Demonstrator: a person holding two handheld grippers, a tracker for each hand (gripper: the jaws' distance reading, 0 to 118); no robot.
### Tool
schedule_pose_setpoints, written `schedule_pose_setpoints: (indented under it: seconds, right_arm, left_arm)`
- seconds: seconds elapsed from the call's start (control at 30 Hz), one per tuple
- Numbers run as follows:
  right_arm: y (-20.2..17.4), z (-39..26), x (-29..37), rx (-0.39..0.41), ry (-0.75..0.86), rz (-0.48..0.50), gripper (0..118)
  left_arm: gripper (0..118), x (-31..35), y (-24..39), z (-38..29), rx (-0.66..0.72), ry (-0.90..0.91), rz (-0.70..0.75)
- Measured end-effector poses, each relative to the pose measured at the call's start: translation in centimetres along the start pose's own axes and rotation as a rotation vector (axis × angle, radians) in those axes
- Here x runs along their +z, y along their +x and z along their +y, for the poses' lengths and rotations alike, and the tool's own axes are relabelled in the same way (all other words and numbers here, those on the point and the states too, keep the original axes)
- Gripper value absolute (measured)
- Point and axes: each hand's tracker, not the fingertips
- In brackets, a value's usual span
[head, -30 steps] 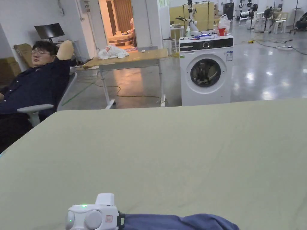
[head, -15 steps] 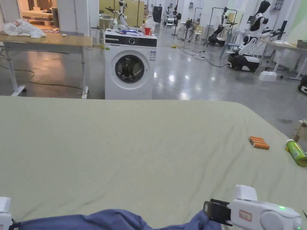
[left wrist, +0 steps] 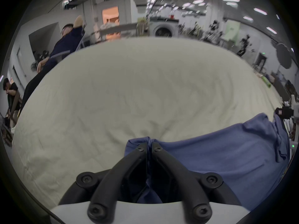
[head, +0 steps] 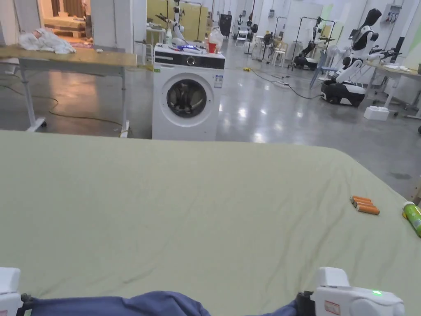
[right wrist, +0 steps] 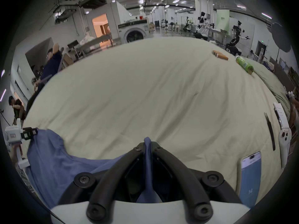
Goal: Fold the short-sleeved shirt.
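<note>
Shirt (head: 135, 304), blue, stretched along table (head: 197, 205) near edge at 6 o'clock in head view; left gripper (left wrist: 149, 144) clamped on one end, right gripper (right wrist: 147, 142) clamped on the other; orange cylinders (head: 364, 205) and green bottle (head: 413, 218) at 3 o'clock

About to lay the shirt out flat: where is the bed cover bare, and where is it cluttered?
The bed cover is bare from the blue shirt out to its far edge and leftward. Clutter sits along the right: orange tubes, a green bottle, and phones beside the right gripper.
</note>
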Motion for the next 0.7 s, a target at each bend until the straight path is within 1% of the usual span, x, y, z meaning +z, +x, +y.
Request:
schedule_pose_setpoints:
  seconds: [0.07,0.1,0.13,0.17,0.2,0.27,0.3,0.37,0.43,0.47,0.53,0.6,0.7]
  right_arm:
    - [-0.1,0.8,3.6,-0.008,0.098,0.094,1]
    - [0.0,1.2,5.6,-0.012,0.148,0.129,1]
    - [-0.2,1.7,7.5,0.013,0.195,0.123,1]
    - [-0.3,2.2,9.7,0.044,0.237,0.118,1]
    - [-0.4,2.8,11.3,0.071,0.270,0.132,1]
    - [-0.7,4.1,14.9,0.093,0.364,0.146,1]
    - [-1.1,4.9,16.6,0.107,0.410,0.155,1]
    - [-1.5,6.3,19.6,0.133,0.480,0.168,1]
    - [-2.7,7.8,23.0,0.184,0.580,0.146,1]
    - [-2.9,8.6,24.0,0.184,0.608,0.140,1]
    - [-3.3,10.7,26.1,0.174,0.682,0.158,1]
    - [-4.2,13.1,27.6,0.174,0.734,0.146,1]
    - [-5.4,17.3,29.1,0.211,0.795,0.115,1]
  left_arm:
    - [0,3.2,-0.3,0.0,0.029,0.133,0.018]
    - [0,4.9,-0.7,0.4,0.073,0.212,-0.042]
    - [0,7.1,-0.8,0.9,0.090,0.259,-0.102]
    - [0,9.7,-0.7,1.6,0.074,0.305,-0.111]
    - [0,12.0,-0.5,2.2,0.042,0.340,-0.123]
    - [0,17.4,-0.2,3.9,-0.054,0.436,-0.108]
    - [0,19.8,-0.1,4.6,-0.075,0.463,-0.100]
    - [0,23.9,-0.4,6.3,-0.076,0.512,-0.096]
    - [0,27.9,-0.9,7.9,-0.025,0.574,-0.105]
    - [0,29.4,-1.1,8.5,-0.024,0.613,-0.095]
    - [0,31.9,-1.9,10.5,-0.010,0.692,-0.050]
    - [0,33.9,-2.5,12.4,-0.006,0.737,-0.042]
    - [0,35.4,-3.2,15.6,-0.035,0.790,0.010]
